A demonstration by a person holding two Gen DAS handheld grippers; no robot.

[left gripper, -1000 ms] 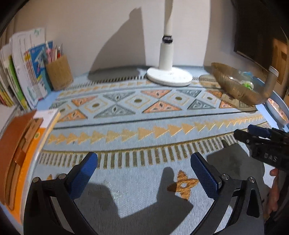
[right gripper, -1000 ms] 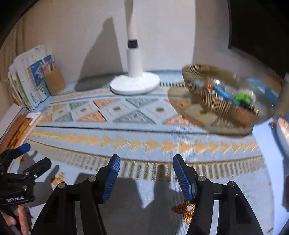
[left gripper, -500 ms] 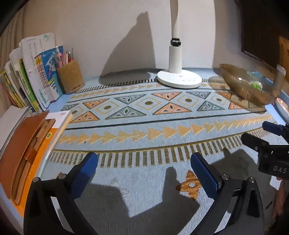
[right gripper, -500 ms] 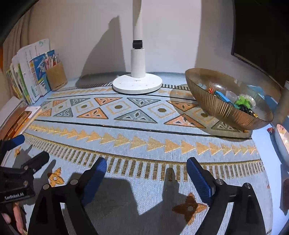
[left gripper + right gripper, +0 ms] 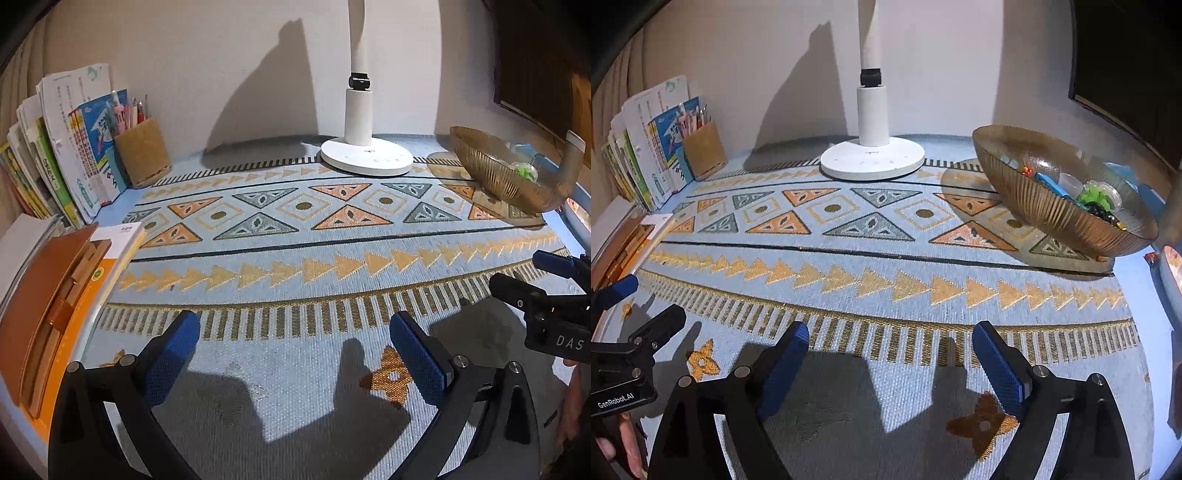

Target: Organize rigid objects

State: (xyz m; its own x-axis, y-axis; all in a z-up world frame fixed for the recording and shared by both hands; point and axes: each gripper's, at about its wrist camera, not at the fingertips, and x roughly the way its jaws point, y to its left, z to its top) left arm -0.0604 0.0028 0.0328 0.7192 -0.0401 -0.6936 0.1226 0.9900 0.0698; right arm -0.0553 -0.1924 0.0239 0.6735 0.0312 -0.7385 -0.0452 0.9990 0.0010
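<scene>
The left tongs (image 5: 295,343) hang low over the front of the bench, their blue-padded fingers spread wide with nothing between them. The right tongs (image 5: 890,350) hover beside them, likewise spread and empty. Each pair shows at the edge of the other's view. From the left wrist view the right tool's black body carries the white letters "DAS", cut off at the frame edge. From the right wrist view the left tool's body reads "GenRobot.AI".

The bench is covered by a blue woven mat (image 5: 303,258) with orange and grey triangles, diamonds and a fringe of gold bars. At the far right stands a ribbed amber glass bowl (image 5: 1034,192), and the small rigid items (image 5: 1097,199) lie inside it: a blue piece, a green piece, a clear cup and some dark and orange bits, too small to name. The bowl is well apart from both tongs.

A white desk lamp (image 5: 871,158) stands on its round base at the back centre, with tiny marks on the base that cannot be read. At the back left a cork pen holder (image 5: 142,151) holds pens, just beside a row of upright books (image 5: 74,147) whose covers bear Chinese print too blurred to read. A brown leather case (image 5: 40,295) lies on an orange and white booklet (image 5: 110,254) at the left edge.
</scene>
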